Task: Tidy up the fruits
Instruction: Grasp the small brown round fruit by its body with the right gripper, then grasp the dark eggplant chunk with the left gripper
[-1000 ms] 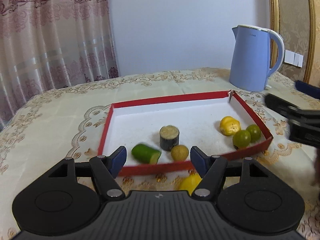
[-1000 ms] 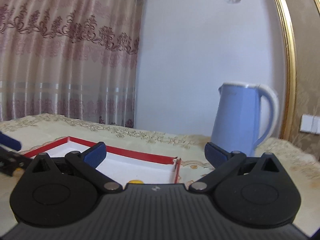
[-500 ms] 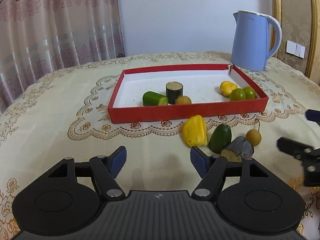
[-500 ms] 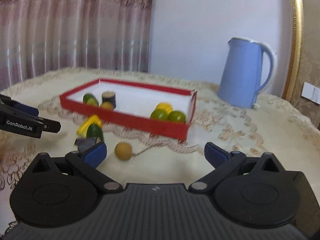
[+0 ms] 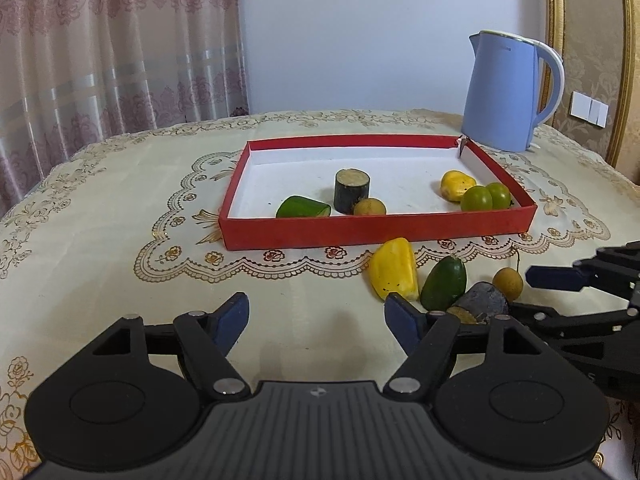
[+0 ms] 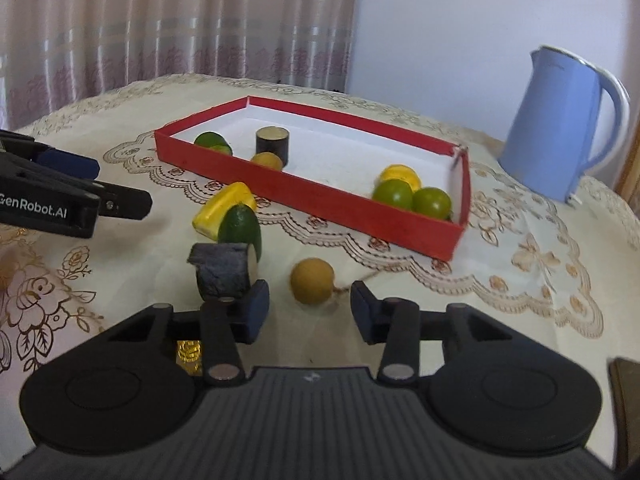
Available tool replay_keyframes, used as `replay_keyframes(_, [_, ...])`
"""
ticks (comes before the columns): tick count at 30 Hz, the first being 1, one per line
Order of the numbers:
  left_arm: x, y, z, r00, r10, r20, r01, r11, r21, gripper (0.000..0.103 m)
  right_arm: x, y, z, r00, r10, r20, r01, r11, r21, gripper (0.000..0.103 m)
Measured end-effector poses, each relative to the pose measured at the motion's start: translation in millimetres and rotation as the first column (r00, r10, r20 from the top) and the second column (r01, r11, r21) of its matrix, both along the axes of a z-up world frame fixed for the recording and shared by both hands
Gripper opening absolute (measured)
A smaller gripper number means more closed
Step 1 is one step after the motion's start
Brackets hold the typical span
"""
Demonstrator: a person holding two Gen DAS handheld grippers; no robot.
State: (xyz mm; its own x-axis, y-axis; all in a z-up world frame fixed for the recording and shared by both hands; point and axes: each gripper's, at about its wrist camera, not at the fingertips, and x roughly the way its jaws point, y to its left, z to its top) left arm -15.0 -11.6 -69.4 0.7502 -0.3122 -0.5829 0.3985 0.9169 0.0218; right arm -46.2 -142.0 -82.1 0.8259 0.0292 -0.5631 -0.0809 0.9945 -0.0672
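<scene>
While the red tray (image 5: 380, 232) sits in the middle of a worktop (image 5: 100, 248) covered with a cream embroidered cloth, both handheld grippers hover over the cloth in front of it. Inside the tray lie a green cucumber piece (image 5: 303, 207), a dark upright cylinder (image 5: 351, 191) and a small brown round fruit (image 5: 370, 207) toward its near left, and a yellow fruit (image 5: 456, 186) with two green limes (image 5: 486, 198) at its near right corner. Just in front of the tray on the cloth lie a yellow wedge (image 5: 394, 274), a green piece (image 5: 445, 283), a dark chunk (image 6: 224, 274) and a brown round fruit (image 6: 312, 281). The left gripper (image 5: 316, 318) has its fingers spread and opening, nothing between them. The right gripper (image 6: 310, 312) has its fingers closing, the brown round fruit just ahead of the gap, untouched. A blue kettle (image 5: 508, 96) stands behind the tray's far right corner.
</scene>
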Motion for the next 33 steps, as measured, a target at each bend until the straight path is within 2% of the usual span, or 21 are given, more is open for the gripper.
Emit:
replay_keyframes(10, [-2, 1, -1, 1.0, -0.012, -0.007, 0.012, 1.0, 0.0, 0.075, 11, 0, 0, 1.0, 0.024, -0.016, -0.025, 1.0, -0.012, 0.033])
replay_keyframes(13, [-4, -3, -2, 1.0, -0.022, -0.014, 0.022, 1.0, 0.002, 0.075, 11, -2, -2, 0.999, 0.032, -0.013, -0.032, 0.999, -0.002, 0.024])
replay_keyframes(33, [-41, -65, -7, 0.988, -0.152, -0.016, 0.153, 0.987, 0.049, 0.075, -43, -37, 7, 0.997, -0.031, 0.065, 0.029, 0.999, 0.025, 0.024])
